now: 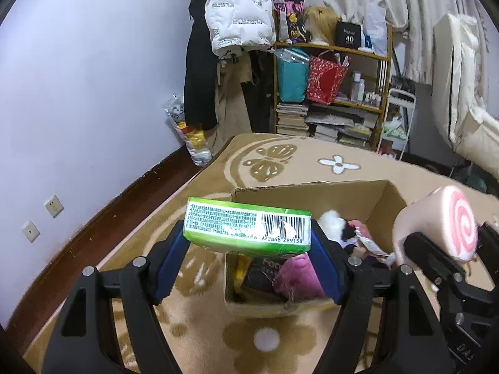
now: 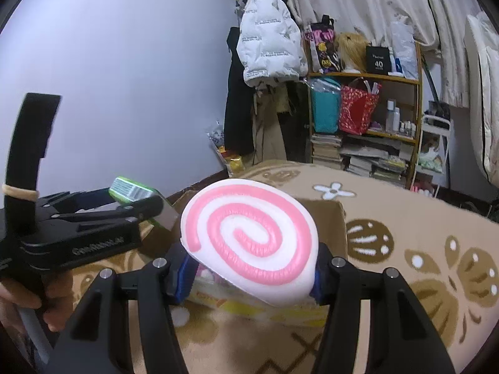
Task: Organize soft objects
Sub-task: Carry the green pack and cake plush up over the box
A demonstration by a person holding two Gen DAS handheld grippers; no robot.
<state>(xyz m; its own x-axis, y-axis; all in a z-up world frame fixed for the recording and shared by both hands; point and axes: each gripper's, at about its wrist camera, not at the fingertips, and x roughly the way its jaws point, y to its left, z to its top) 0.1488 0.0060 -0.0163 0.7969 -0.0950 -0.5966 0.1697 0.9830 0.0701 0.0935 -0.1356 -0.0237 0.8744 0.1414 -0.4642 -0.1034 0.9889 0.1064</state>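
Observation:
My left gripper is shut on a green tissue pack with a barcode, held in the air over the near left corner of an open cardboard box. Inside the box lie a pink cloth, a white fluffy toy and a dark packet. My right gripper is shut on a soft pink-and-white swirl roll, lifted above the box. In the left wrist view that swirl roll hangs at the right of the box. The right wrist view shows the left gripper with the green pack on the left.
The box stands on a beige rug with brown flower and butterfly patterns. A wooden shelf with bags, books and bottles stands behind, beside hanging coats. A clear bag leans on the wall. A person's hand grips the left tool.

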